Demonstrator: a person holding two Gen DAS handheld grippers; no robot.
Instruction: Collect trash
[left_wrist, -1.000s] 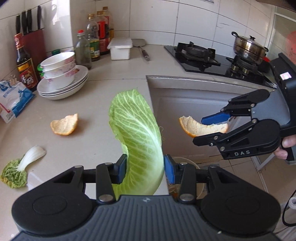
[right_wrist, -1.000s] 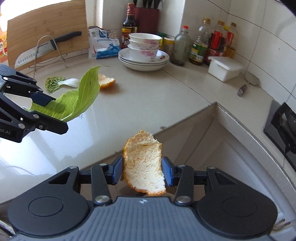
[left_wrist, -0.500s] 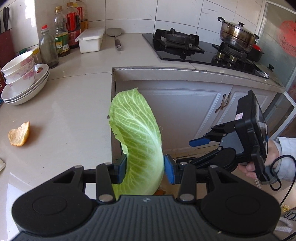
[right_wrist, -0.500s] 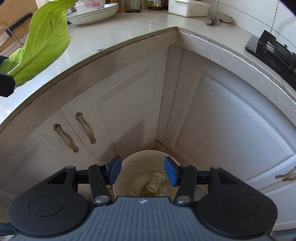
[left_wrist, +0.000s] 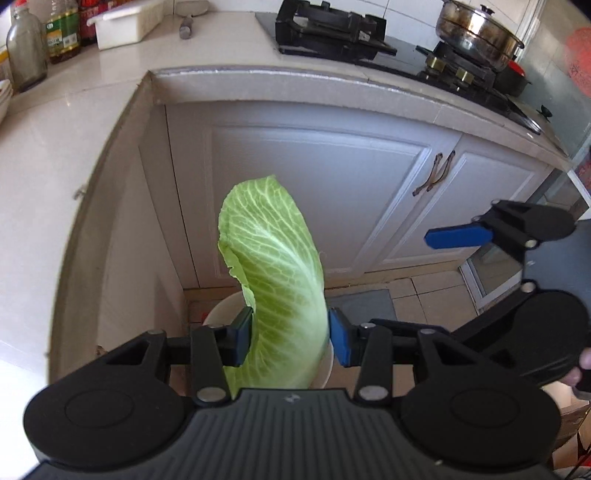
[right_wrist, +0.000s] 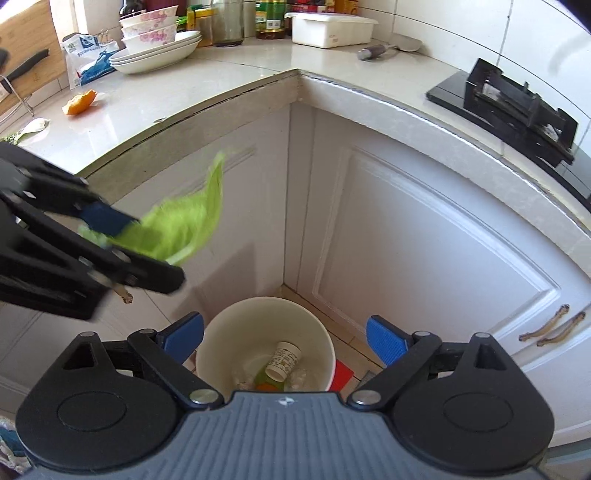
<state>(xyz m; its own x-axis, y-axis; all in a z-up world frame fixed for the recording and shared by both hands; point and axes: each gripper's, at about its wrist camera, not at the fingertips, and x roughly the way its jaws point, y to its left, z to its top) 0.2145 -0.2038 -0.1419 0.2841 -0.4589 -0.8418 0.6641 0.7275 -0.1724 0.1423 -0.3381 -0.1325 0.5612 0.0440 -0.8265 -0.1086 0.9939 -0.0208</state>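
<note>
Since a second ago we have carried the cabbage leaf off the table and down toward the white bin in the cabinet corner, and the orange peel has left our right gripper, whose jaws have just been opening and now stand spread and empty over the bin mouth. The leaf stays pinched in the left gripper, its long axis running upright out of the jaws. The bin lies below and just ahead of the left jaws, so that hand is the one to release next. Another orange peel waits on the table.
</note>
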